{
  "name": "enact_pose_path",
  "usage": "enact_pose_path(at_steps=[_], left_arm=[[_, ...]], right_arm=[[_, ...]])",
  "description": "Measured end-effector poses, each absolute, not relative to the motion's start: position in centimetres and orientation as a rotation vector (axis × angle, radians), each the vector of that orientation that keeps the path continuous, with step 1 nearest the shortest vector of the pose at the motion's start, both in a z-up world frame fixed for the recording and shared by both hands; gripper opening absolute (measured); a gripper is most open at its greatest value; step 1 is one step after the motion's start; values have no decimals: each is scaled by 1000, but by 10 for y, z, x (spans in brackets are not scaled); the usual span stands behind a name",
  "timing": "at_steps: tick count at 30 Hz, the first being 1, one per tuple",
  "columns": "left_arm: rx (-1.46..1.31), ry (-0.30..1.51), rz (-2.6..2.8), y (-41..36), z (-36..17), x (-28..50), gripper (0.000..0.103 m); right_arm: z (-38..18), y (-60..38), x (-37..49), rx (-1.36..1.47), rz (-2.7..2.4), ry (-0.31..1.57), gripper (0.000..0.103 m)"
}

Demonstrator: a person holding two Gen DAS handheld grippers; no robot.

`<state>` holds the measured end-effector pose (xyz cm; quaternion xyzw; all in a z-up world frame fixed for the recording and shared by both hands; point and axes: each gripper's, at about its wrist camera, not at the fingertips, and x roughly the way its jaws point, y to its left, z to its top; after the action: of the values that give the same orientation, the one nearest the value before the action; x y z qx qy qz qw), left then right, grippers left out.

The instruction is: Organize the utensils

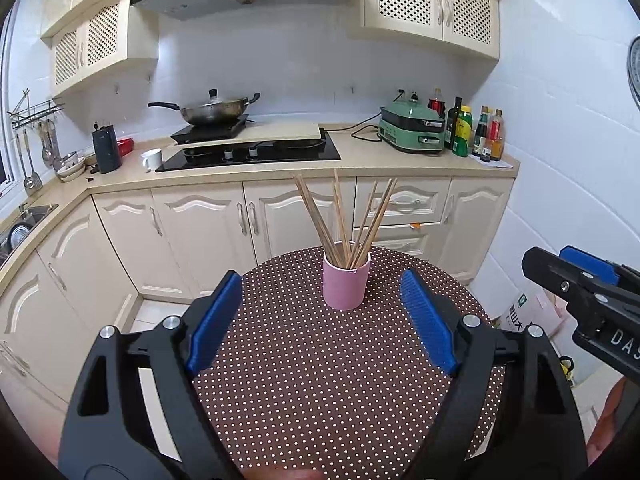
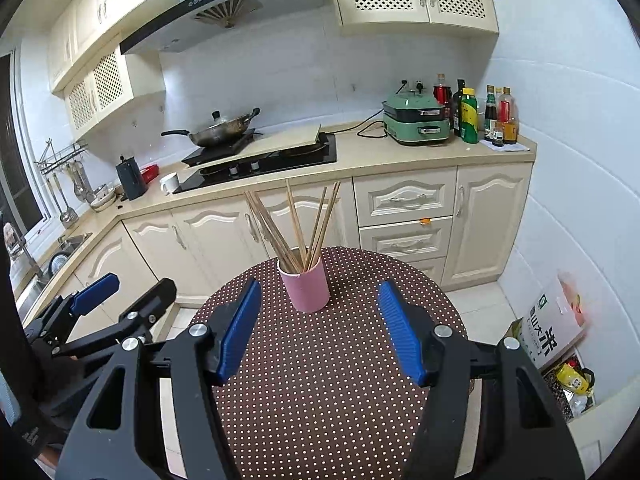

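Observation:
A pink cup (image 1: 346,285) (image 2: 305,288) stands upright near the far edge of a round table with a brown polka-dot cloth (image 1: 328,380) (image 2: 328,380). Several wooden chopsticks (image 1: 344,220) (image 2: 298,228) stand fanned out inside it. My left gripper (image 1: 320,280) hovers above the table on the near side of the cup, open, nothing between its blue pads (image 1: 216,320). My right gripper (image 2: 319,290) is likewise open and empty, with the cup beyond its tips, slightly left. Each gripper shows at the edge of the other's view: the right gripper (image 1: 580,280), the left gripper (image 2: 132,286).
Behind the table runs a kitchen counter (image 1: 360,160) with a hob, a wok (image 1: 212,110), a white mug (image 1: 153,159), a green appliance (image 1: 414,130) and several bottles (image 1: 476,132). A sink (image 1: 24,224) lies left. A rice bag (image 2: 552,328) stands on the floor at the right.

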<state>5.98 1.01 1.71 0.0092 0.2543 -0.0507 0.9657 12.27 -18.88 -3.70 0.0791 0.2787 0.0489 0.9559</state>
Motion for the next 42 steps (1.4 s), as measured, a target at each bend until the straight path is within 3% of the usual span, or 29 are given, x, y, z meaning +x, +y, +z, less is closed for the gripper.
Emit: enact_pose_path(at_steps=[31, 34, 42], left_arm=[[-11, 521, -116, 13, 25, 26, 81], [-9, 517, -117, 12, 25, 25, 81], [-8, 523, -113, 9, 25, 25, 81]], right_arm=[[-45, -201, 95, 199, 105, 594, 60], [-44, -201, 95, 188, 99, 585, 70], [-44, -201, 94, 175, 112, 581, 71]])
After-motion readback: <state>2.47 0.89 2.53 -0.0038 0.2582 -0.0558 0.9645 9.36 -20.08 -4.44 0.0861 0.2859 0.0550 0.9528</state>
